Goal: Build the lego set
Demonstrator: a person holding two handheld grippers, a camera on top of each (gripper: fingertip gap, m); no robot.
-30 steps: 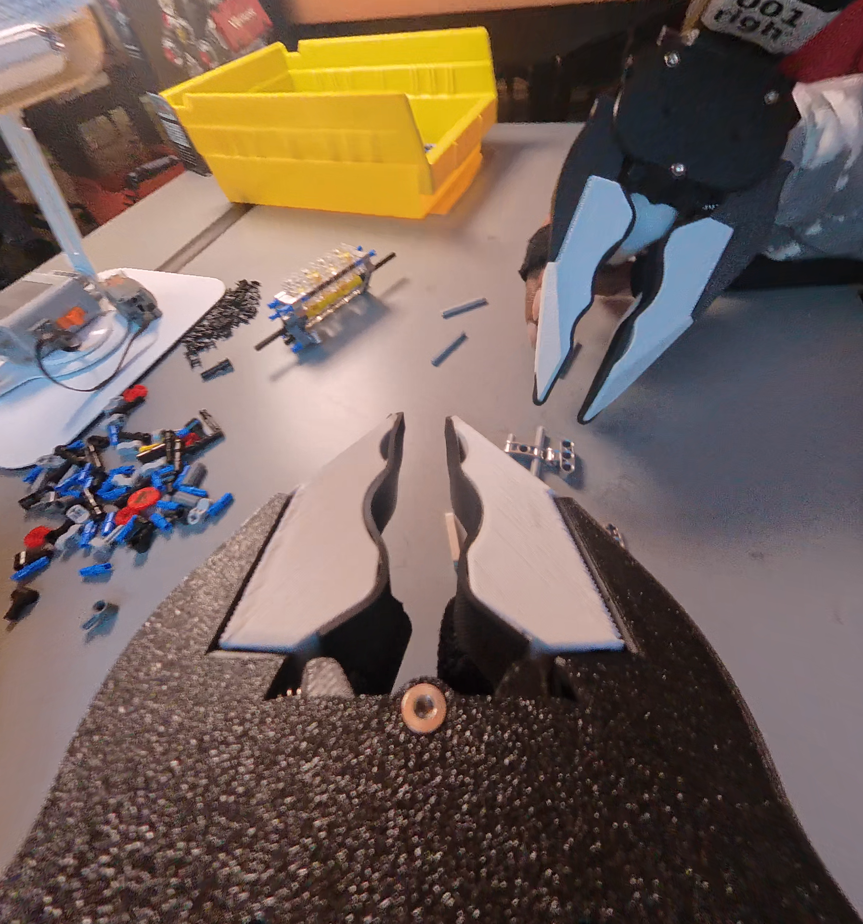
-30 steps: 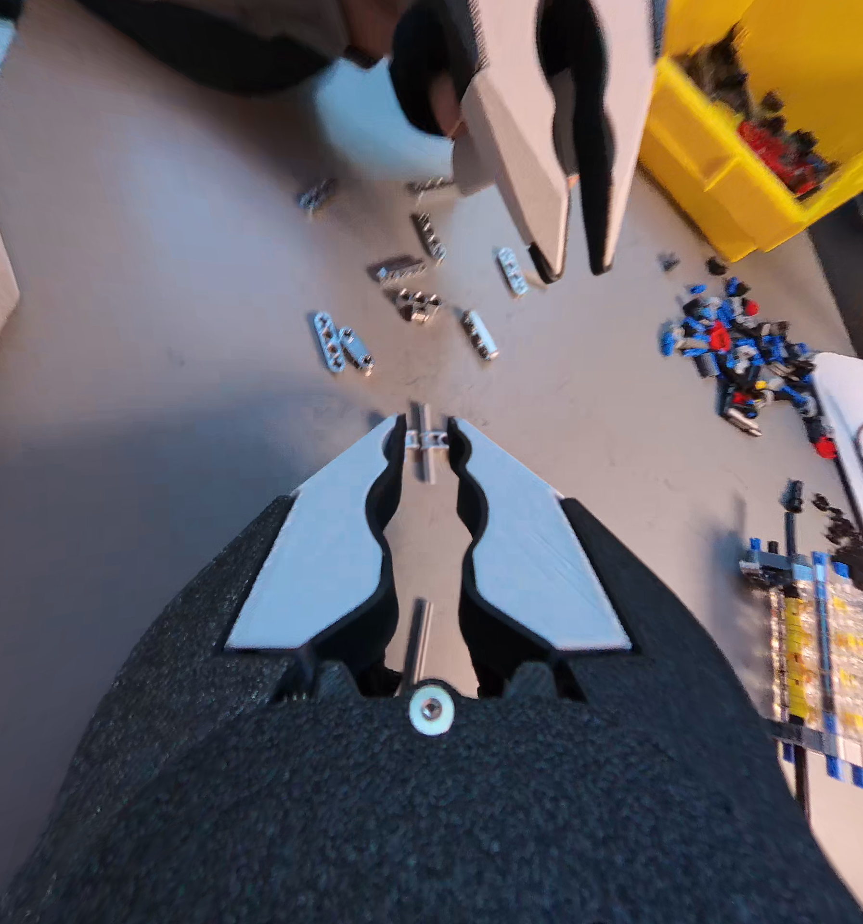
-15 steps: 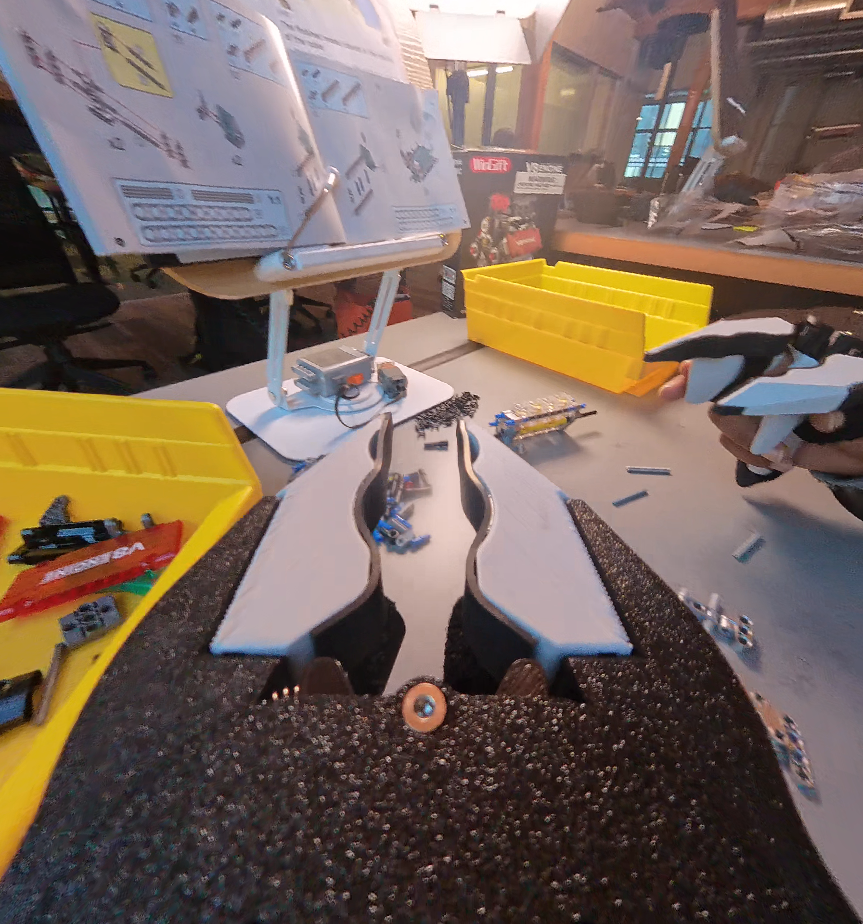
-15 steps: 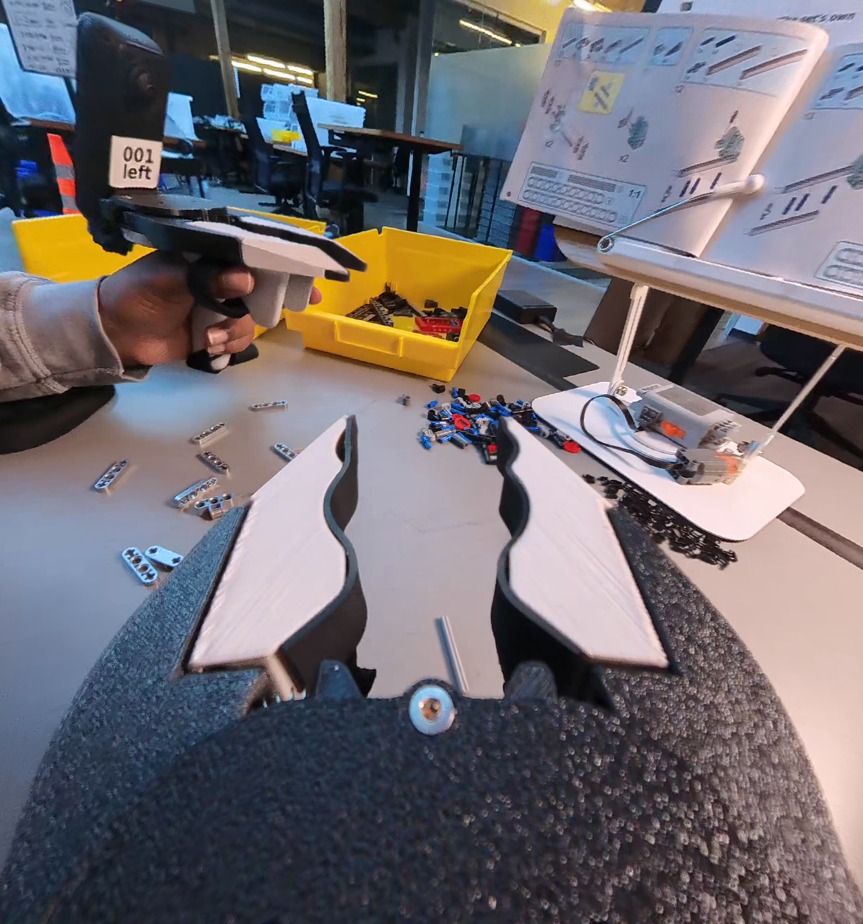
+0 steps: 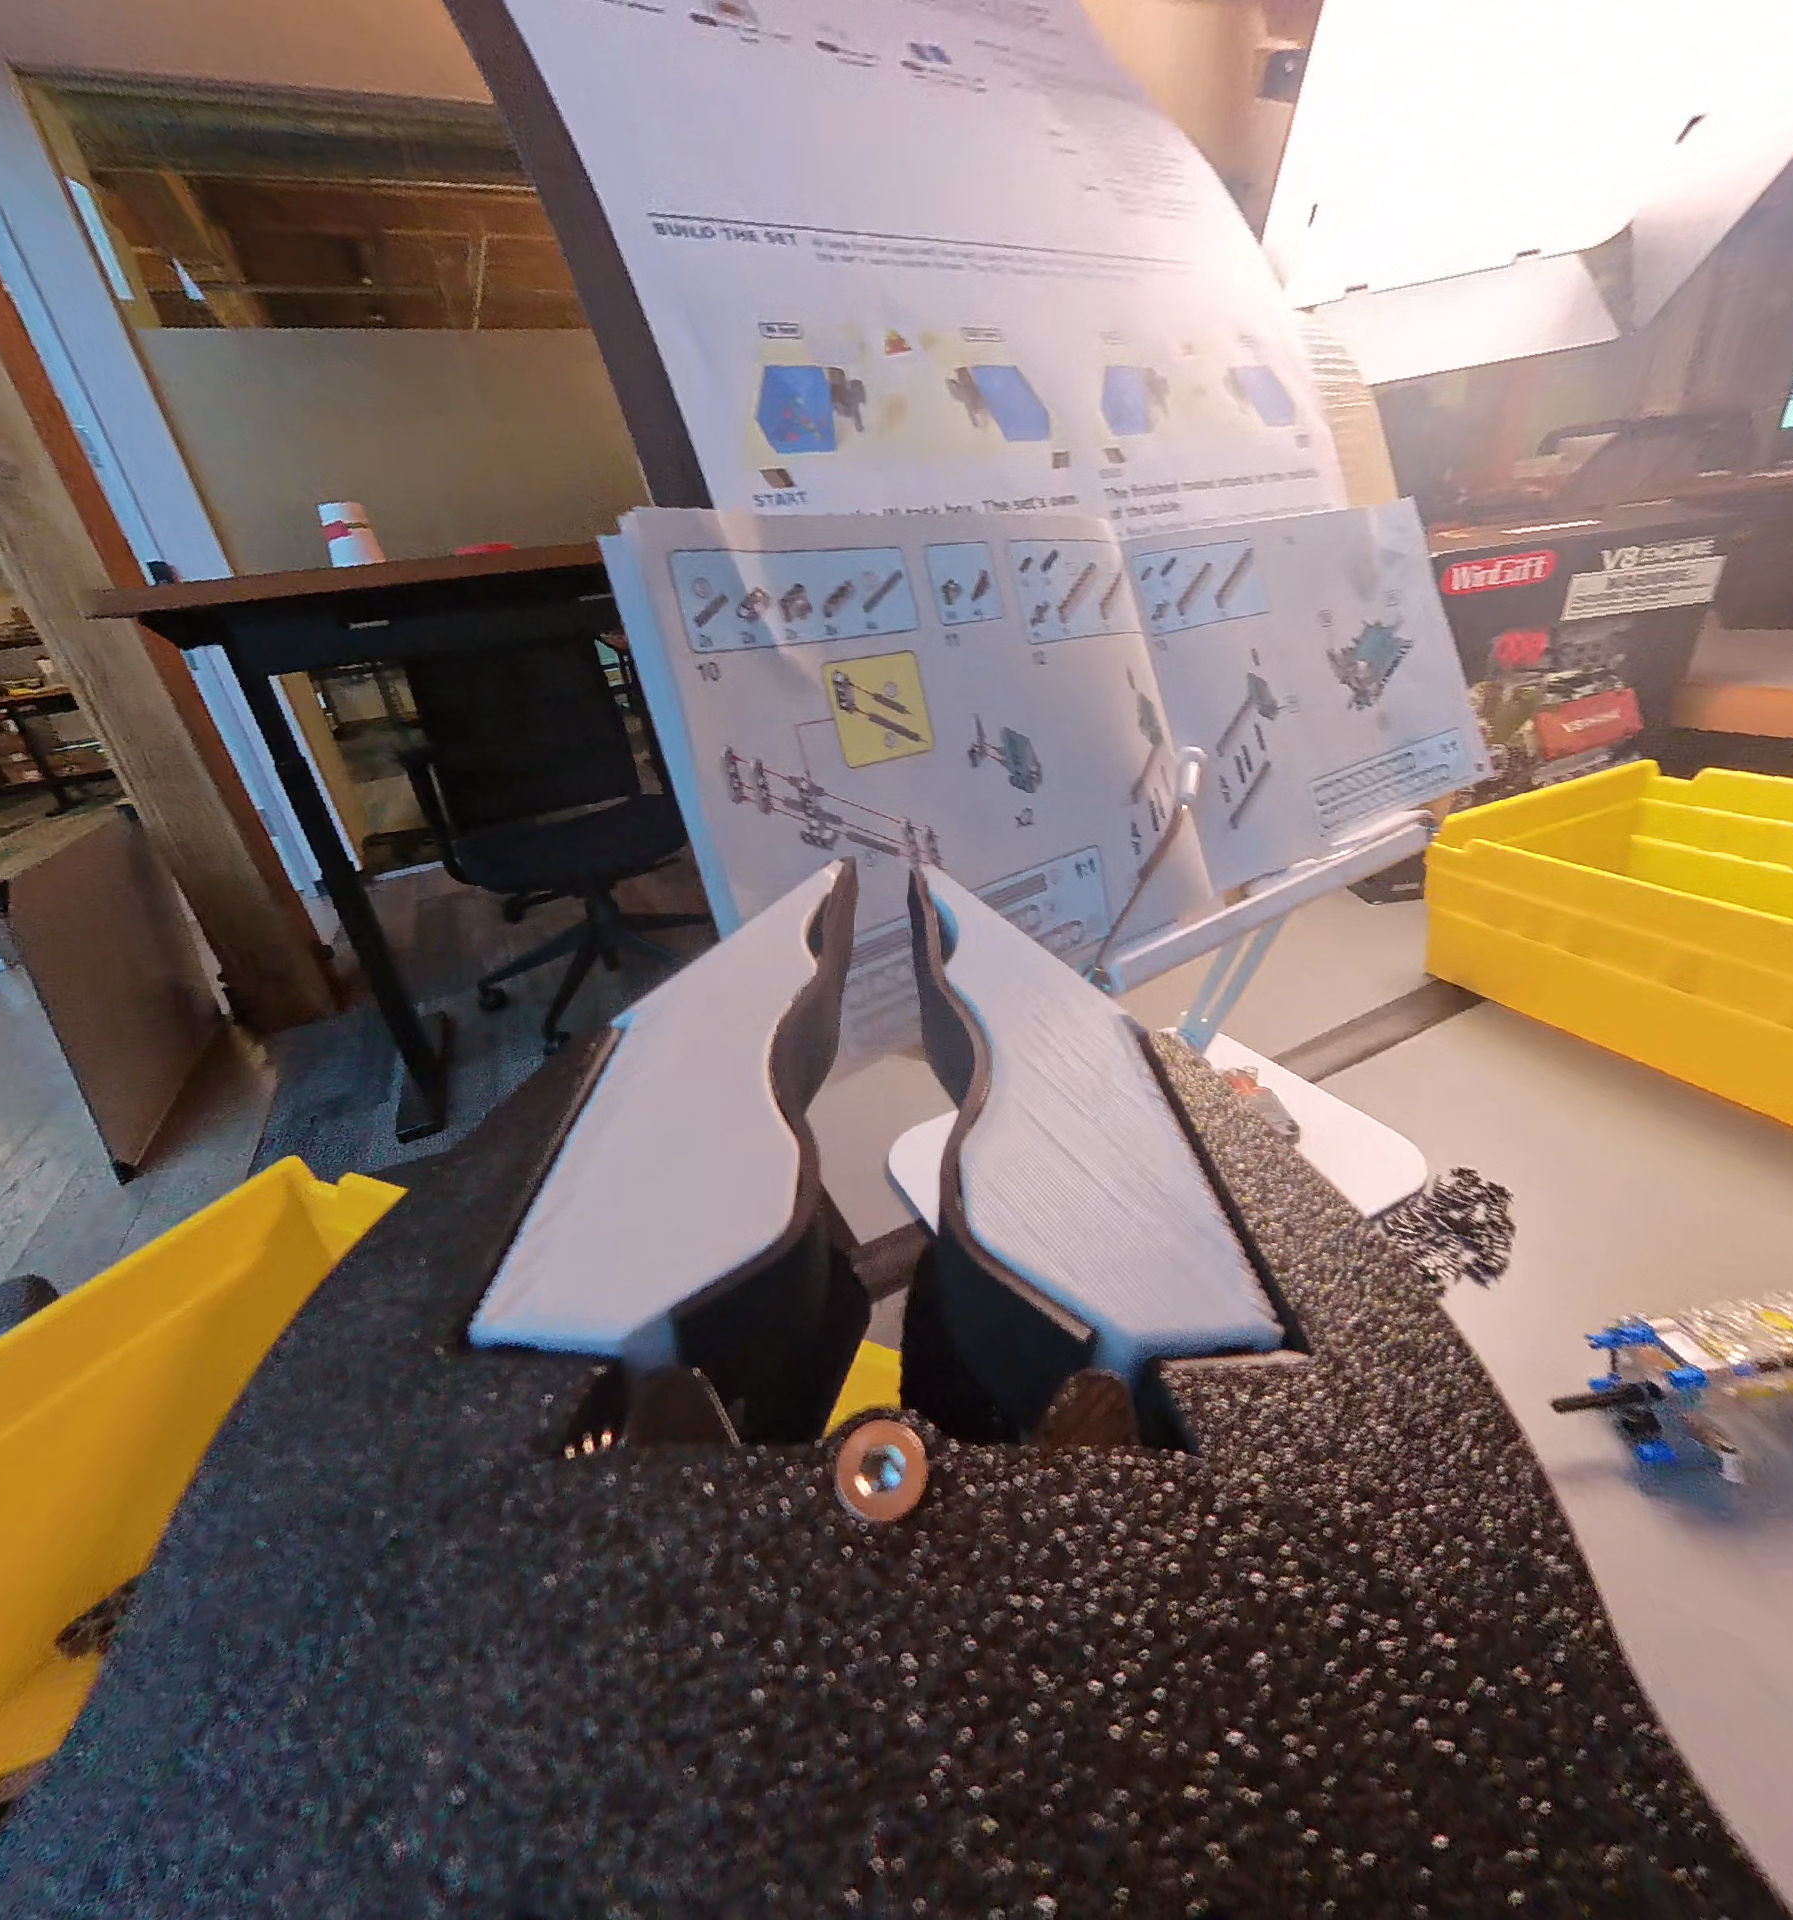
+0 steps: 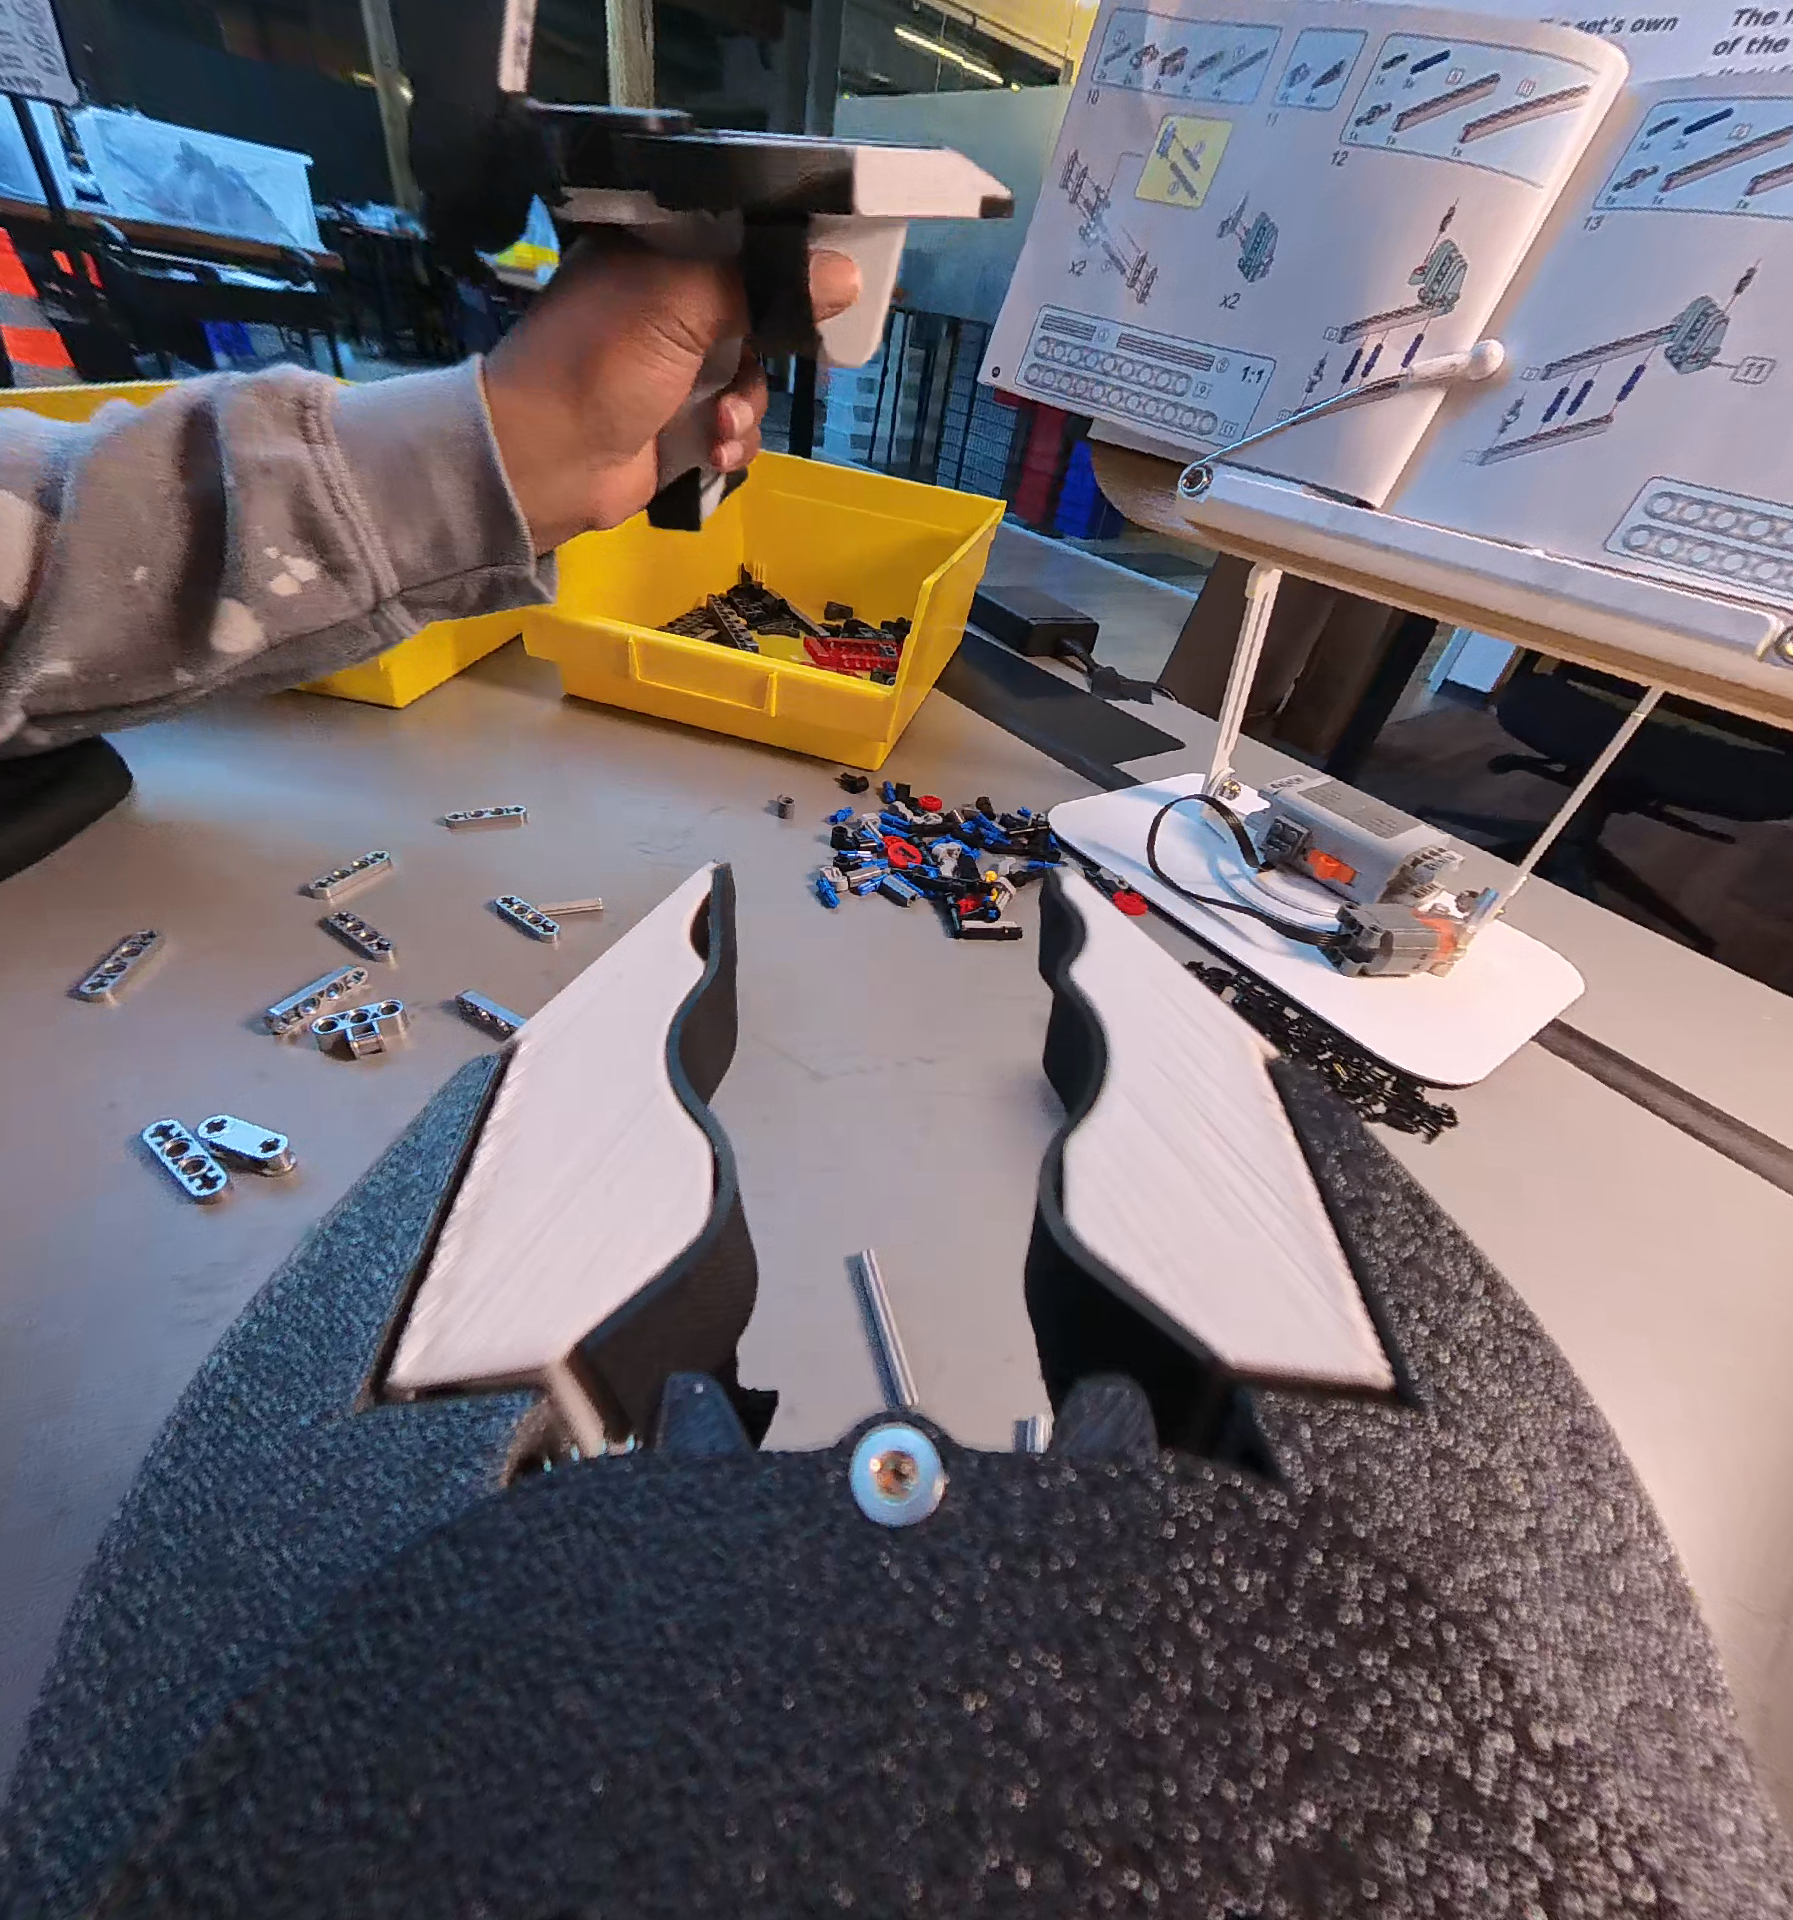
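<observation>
Grey and bare, the counter [image 6: 871, 1039] lies clear right between the fingers of the right tool [image 6: 881, 883], whose jaws stand wide with nothing in them, low over the surface. Taking the white stand base [image 6: 1391, 997] as the mark: the pile of small blue, black and red pieces [image 6: 933, 852] lies just to its left, a heap of tiny black pins [image 6: 1328, 1060] touches its near edge, and a grey motor block with its cable [image 6: 1339, 842] sits on it. Silver link plates [image 6: 341, 997] lie scattered well to its left. A thin grey rod [image 6: 884, 1330] lies on the counter, half hidden under the right tool's body. The left tool [image 5: 881, 883] is raised off the counter, jaws a narrow slit and empty, pointing at the instruction booklet [image 5: 975, 727] above the base. The person's hand [image 6: 622, 395] grips it. The yellow bin [image 6: 767, 686] stands beyond the pile. A blurred blue-and-clear assembly [image 5: 1723, 1382] lies right of the base, cut off by the frame.
</observation>
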